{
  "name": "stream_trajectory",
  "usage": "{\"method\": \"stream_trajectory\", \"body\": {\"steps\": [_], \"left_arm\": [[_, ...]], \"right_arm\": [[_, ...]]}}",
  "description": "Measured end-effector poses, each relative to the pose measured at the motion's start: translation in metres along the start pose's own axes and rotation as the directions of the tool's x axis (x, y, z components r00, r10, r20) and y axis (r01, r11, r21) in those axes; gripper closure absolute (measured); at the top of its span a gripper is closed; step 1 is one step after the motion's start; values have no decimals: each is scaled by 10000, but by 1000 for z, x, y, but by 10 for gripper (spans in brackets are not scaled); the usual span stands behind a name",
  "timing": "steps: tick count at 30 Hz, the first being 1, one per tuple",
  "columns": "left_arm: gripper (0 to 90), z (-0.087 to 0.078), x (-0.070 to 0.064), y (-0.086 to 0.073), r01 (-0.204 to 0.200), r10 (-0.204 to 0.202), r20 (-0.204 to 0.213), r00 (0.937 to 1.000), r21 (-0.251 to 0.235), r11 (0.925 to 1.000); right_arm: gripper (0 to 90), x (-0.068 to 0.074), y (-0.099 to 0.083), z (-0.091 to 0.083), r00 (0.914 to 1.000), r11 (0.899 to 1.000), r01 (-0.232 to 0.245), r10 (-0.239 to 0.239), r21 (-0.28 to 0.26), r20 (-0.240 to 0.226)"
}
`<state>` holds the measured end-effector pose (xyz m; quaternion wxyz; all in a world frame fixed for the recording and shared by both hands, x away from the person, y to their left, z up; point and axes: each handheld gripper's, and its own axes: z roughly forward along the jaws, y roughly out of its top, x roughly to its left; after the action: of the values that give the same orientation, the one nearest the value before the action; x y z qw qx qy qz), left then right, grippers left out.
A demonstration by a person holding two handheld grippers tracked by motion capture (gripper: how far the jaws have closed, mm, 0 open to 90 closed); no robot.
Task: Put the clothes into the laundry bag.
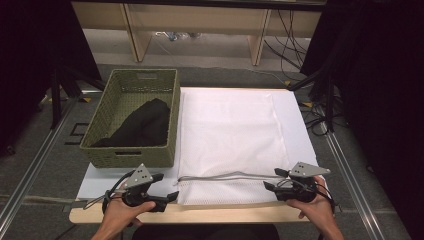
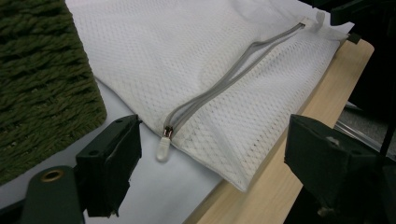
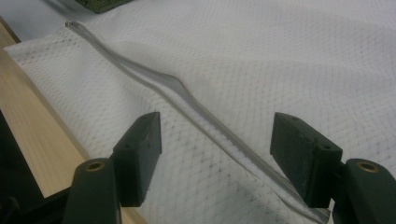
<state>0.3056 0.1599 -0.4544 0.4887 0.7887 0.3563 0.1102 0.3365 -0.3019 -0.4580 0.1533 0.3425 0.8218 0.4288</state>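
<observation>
You held both hand-held grippers spread, left (image 1: 167, 187), right (image 1: 274, 179), flanking white mesh zip bag (image 1: 227, 135); small white zipper pull (image 2: 162, 149) risked slipping.

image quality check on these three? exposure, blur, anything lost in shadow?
High view: white mesh bag bright and nearly blown out, weave lost; black cloth in the green basket reads as a flat dark mass; room edges black. Left gripper view: zipper pull and mesh crisp, jaws slightly soft. Right gripper view: zipper sharp at mid-frame, softer far away.
</observation>
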Motion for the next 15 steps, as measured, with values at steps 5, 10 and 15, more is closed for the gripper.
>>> {"method": "stream_trajectory", "body": {"steps": [5, 10, 15], "left_arm": [[183, 0, 0, 0, -92, 92, 20, 10000, 57, 9999], [183, 0, 0, 1, -124, 124, -14, 9999, 72, 9999], [183, 1, 0, 1, -247, 247, 7, 9997, 189, 9995]], "right_arm": [[348, 1, 0, 1, 10000, 10000, 77, -77, -61, 5], [348, 2, 0, 2, 9998, 10000, -67, 67, -17, 166], [348, 1, 0, 3, 9996, 9997, 226, -228, 128, 180]]}}
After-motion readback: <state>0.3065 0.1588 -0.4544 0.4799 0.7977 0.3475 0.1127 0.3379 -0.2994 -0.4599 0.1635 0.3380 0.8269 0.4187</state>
